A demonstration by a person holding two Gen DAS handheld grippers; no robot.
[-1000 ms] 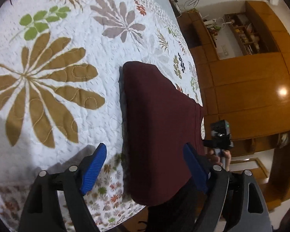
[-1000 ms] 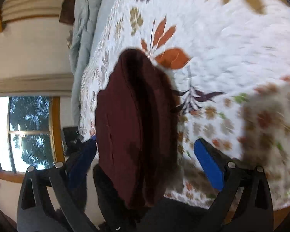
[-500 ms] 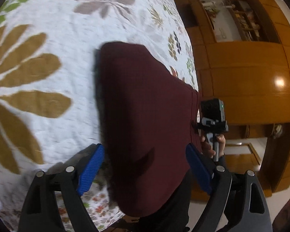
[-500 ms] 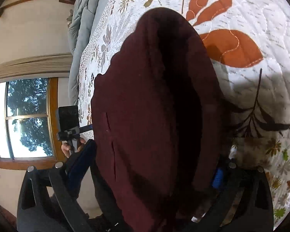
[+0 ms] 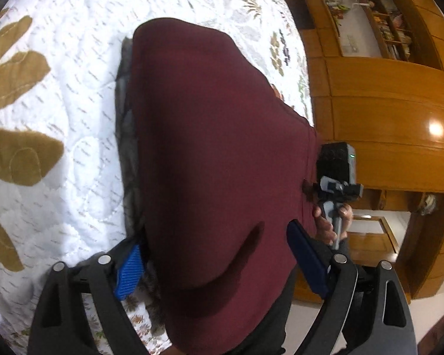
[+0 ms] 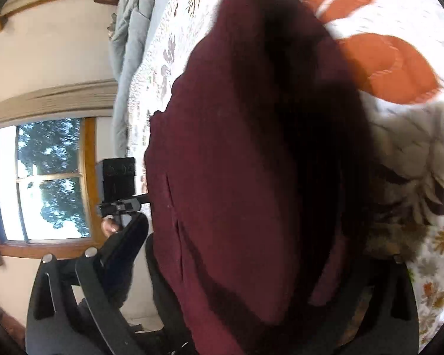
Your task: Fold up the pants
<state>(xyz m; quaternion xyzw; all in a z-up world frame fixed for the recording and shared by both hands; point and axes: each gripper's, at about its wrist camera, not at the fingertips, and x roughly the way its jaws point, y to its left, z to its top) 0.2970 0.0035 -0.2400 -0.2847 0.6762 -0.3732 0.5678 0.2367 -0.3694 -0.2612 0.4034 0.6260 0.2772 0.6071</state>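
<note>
The maroon pants [image 5: 216,153] lie folded in a long strip on the floral quilt [image 5: 59,94], one end hanging over the bed edge toward me. My left gripper [image 5: 219,263] is open, its blue fingers on either side of the near end of the fabric. In the right wrist view the pants [image 6: 251,162] fill the frame. My right gripper [image 6: 251,254] is open around the same end from the other side; its right finger is hidden under the cloth. Each view shows the other gripper's camera block [image 5: 336,165] [image 6: 117,177] past the pants' edge.
The quilt [image 6: 414,136] covers the bed. Wooden wardrobes and shelves [image 5: 384,103] stand beyond the bed in the left wrist view. A window [image 6: 47,183], a cream wall and a grey duvet [image 6: 130,35] show in the right wrist view.
Both grippers have moved forward onto the hanging end of the pants, so the fabric now sits deep between the open fingers. The jaws have stayed open.
</note>
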